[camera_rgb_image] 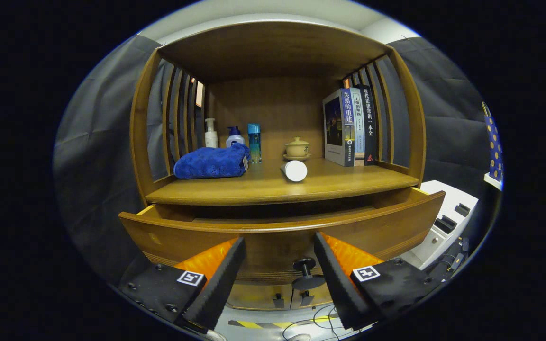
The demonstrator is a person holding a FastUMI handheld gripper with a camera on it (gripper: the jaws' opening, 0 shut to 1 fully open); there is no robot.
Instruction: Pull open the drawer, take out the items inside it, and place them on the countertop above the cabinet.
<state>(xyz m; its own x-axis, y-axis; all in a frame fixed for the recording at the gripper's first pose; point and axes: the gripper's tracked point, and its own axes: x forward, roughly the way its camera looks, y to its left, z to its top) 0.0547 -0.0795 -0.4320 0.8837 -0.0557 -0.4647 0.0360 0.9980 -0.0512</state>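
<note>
- The claw (278,265) is wide open and holds nothing; its two fingers stand well apart in front of the drawer (282,232).
- The drawer's dark knob (307,272) sits between the fingers, closer to the right one, and neither finger touches it.
- The drawer is pulled out some way from the cabinet: its front board stands nearer than the edge of the table (282,187) above it, with a dark gap between the two.
- The drawer's inside is hidden behind its front board, so I cannot tell what lies in it.
- On the table lie a blue towel (212,162) at the left, three bottles (234,136) behind it, a white cylinder (295,170) near the middle with a lidded teacup (297,148) beyond it, and books (349,127) standing at the right.
- Judged from this, the pull-open step looks done or nearly done, and the taking-out step is in hand.
- The next move likely calls for lifting the claw over the front board and looking down into the drawer, or first drawing it out further by the knob if the gap proves too narrow to reach in.
</note>
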